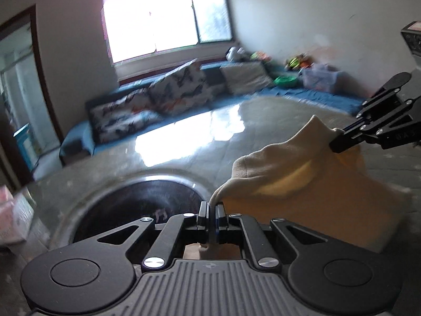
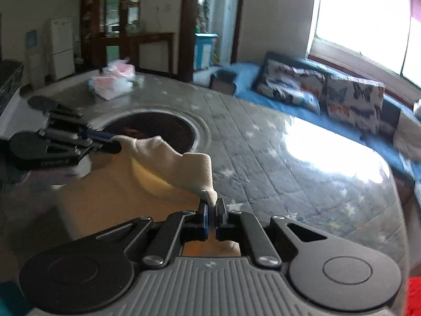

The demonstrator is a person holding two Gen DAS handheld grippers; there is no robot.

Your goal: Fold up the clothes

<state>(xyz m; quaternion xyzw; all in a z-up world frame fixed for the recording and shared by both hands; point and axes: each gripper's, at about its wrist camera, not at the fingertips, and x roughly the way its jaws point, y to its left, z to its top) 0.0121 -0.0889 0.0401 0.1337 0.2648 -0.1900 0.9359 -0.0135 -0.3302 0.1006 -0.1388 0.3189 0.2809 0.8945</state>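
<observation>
Both grippers are gripping the garment (image 1: 302, 184): left gripper (image 1: 212, 206) clenching one corner, right gripper (image 2: 211, 205) pinching the other, cloth sagging between them.

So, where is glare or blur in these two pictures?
Left wrist view: the bright window is blown out and mirrored as glare on the grey quilted table cover; the background is blurred. Right wrist view: similar glare on the cover, smeared edges.

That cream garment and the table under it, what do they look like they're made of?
Garment: soft fleece or brushed knit by its look; matte, fuzzy surface, thick rounded folds. Table: apparently a quilted, star-printed cloth under a clear glossy sheet, glass or plastic; stitched squares show beneath a sharp window glare.
</observation>
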